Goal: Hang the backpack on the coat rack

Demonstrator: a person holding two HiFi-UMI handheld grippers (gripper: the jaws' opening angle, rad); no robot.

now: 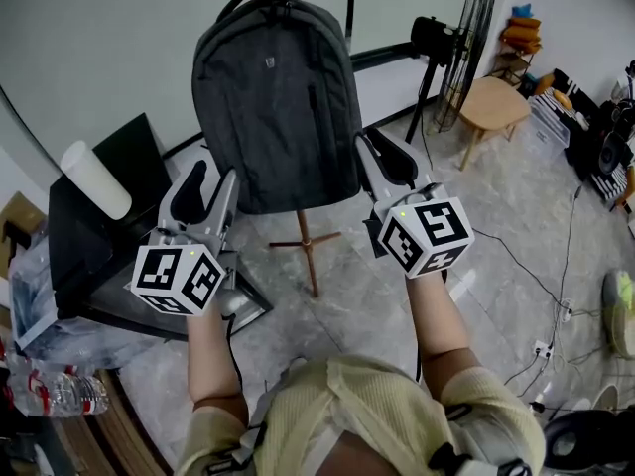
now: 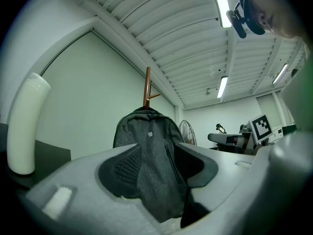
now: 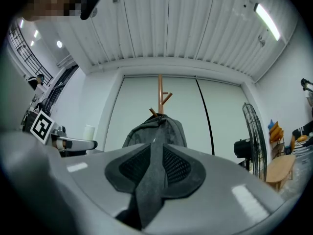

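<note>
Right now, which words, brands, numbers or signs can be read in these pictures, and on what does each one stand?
No text is readable here.
Patch on the backpack: too small to read.
Plastic bottles: labels too blurred to read.
Marker cubes: black-and-white square patterns, not words.

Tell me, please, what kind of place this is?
Probably a workshop or lab room rather than a home: a bare grey floor with loose cables lying across it, a tall standing fan by the wall, and a ribbed ceiling with long tube lights.
</note>
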